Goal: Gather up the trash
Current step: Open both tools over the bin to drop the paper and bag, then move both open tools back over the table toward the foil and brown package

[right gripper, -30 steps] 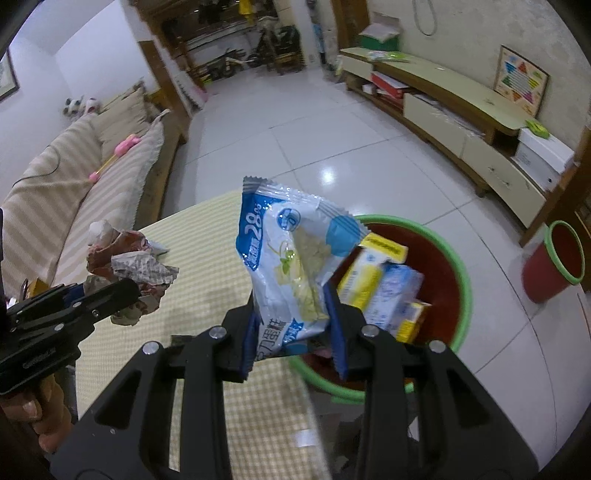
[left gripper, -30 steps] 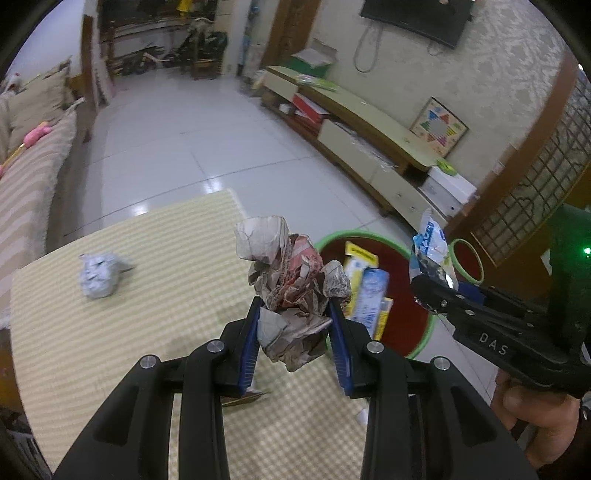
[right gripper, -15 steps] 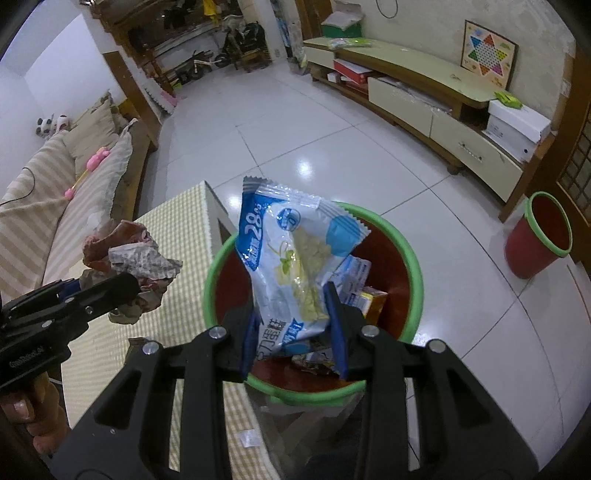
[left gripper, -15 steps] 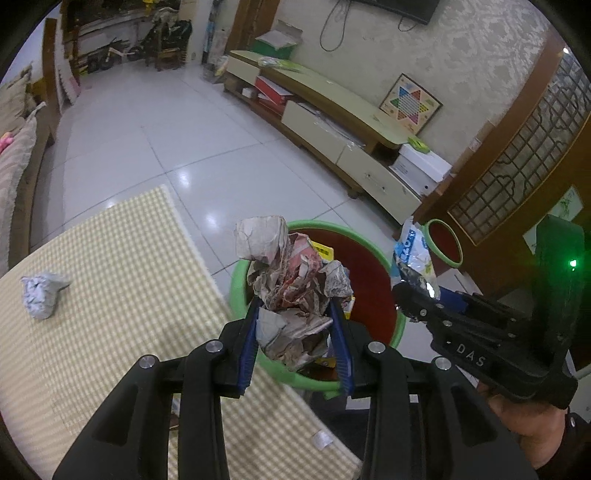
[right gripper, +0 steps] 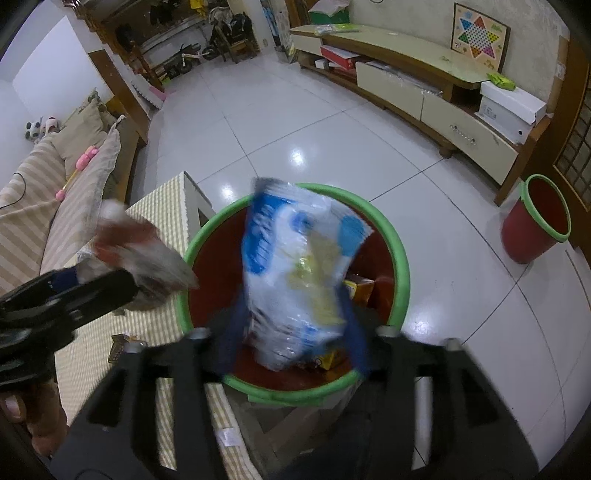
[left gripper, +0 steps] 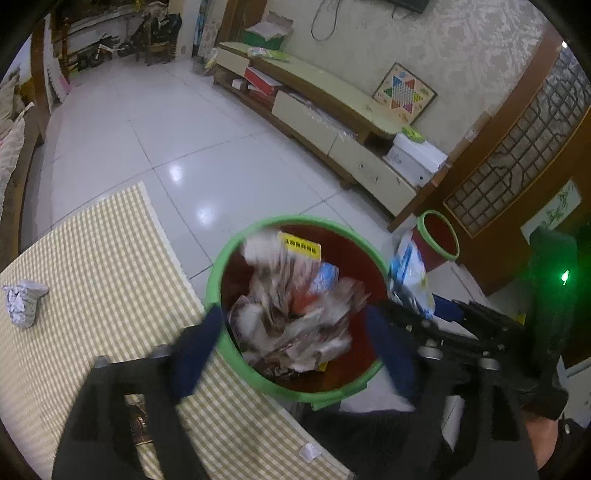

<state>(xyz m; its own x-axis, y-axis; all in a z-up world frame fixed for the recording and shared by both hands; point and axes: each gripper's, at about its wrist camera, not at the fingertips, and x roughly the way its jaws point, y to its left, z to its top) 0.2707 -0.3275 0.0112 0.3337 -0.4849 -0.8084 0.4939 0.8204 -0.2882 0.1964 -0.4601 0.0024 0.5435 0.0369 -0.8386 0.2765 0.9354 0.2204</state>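
- Between our left gripper [left gripper: 295,350] fingers: jaws opening, already spread wide; the crumpled paper wad [left gripper: 295,314] sits blurred in the gap, clear of both pads, over the mouth of the red bin [left gripper: 225,266].
- Between our right gripper [right gripper: 291,325] fingers: jaws opening, about half spread; the blue-and-white snack bag [right gripper: 299,266] is blurred in the gap and tilted. We can't tell if the pads touch it.
- Just past both sets of fingertips: the red bin with its green rim, standing off the table edge, with yellow and blue packets [left gripper: 306,251] already inside.
- Left of the left fingers: the checked table [left gripper: 92,277], with a small white crumpled ball [left gripper: 24,302] lying near its far left side, well apart from the bin.
- Right of the right fingers, further off: a smaller red bin [right gripper: 535,229] on the tiled floor.
- Beyond the fingers, far wall: low TV cabinet [right gripper: 424,81], Chinese checkers board [right gripper: 478,31] leaning on it.
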